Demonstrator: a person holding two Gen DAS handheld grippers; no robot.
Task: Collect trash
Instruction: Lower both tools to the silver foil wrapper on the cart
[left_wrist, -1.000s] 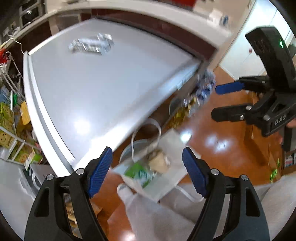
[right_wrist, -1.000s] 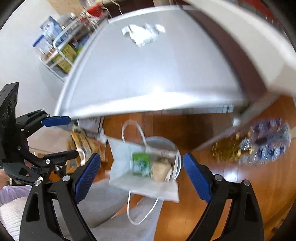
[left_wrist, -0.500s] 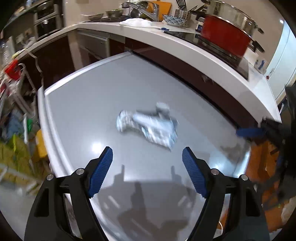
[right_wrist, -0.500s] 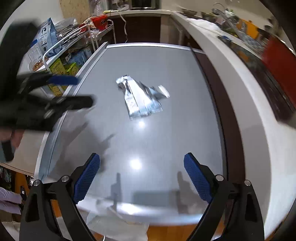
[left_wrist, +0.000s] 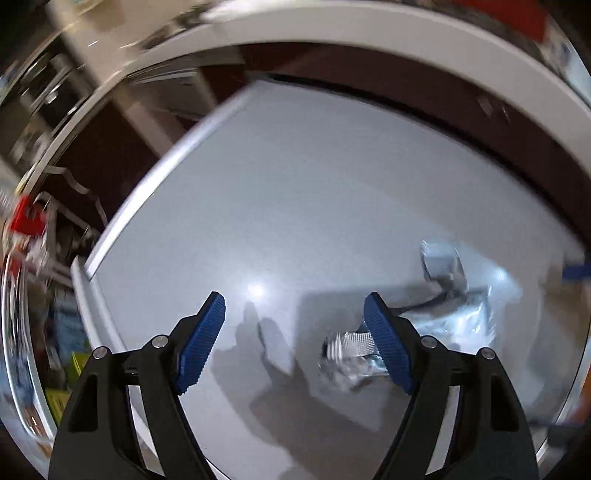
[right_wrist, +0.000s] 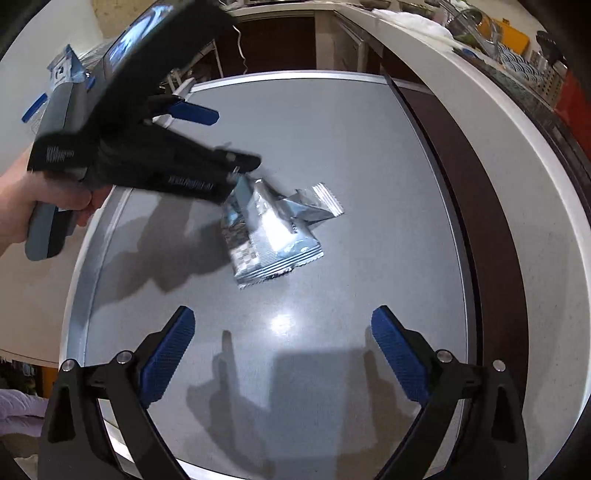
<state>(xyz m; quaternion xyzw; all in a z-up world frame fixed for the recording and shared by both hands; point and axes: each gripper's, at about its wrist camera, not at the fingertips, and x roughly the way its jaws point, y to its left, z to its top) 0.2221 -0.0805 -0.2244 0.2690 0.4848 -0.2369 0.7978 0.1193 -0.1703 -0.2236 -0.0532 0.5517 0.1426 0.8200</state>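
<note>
A small pile of crumpled silver wrappers (right_wrist: 273, 229) lies in the middle of the grey table (right_wrist: 332, 129). My right gripper (right_wrist: 282, 321) hovers on the near side of the pile, its jaws opening, with only bare table between them. My left gripper (right_wrist: 229, 138), held by a hand (right_wrist: 37, 195), reaches in from the left; its lower fingertip is at the pile's far-left end. In the blurred left wrist view the left gripper (left_wrist: 295, 325) is open and holds nothing. There the wrappers (left_wrist: 443, 295) lie to the right, partly behind the right finger.
A white counter (right_wrist: 480, 110) with a dark front runs along the table's far and right sides, carrying dishes and a red pot (right_wrist: 576, 96). A wire rack with packages (left_wrist: 37, 295) stands off the table's left edge.
Both grippers swung from above a white bag on the floor to above the table. The left gripper reached the wrappers' left end. The right gripper's jaws widened a little.
</note>
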